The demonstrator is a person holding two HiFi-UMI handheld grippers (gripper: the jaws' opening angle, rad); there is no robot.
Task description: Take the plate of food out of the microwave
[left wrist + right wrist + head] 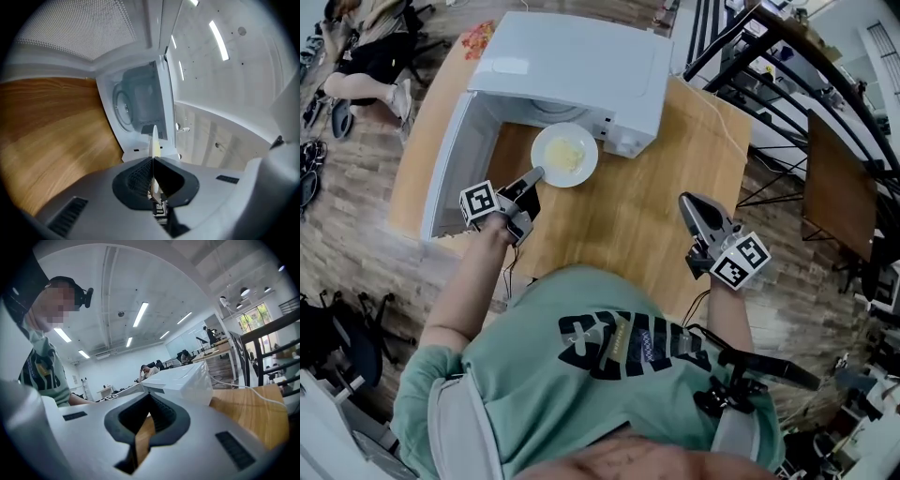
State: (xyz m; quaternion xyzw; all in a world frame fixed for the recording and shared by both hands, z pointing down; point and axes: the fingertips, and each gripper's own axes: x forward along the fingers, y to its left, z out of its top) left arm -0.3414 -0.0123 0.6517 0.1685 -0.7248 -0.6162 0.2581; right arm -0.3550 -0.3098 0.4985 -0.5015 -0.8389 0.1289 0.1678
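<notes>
A light wooden table (647, 206) bears a white box-shaped microwave oven (572, 66), its door (450, 164) swung wide at 9 o'clock. Just outside the oven's mouth, at its 6 o'clock side, sits a round white plate (586, 171), over the tabletop. It is shallow and glossy, with a small mound of pale yellow food (565, 153) at its centre. The left gripper (532, 178) is clamped on the plate's rim at 7 o'clock (seen edge-on from that gripper's own view). The right gripper (689, 204) hangs well apart at the plate's 4 o'clock, its jaws a sliver apart on nothing.
</notes>
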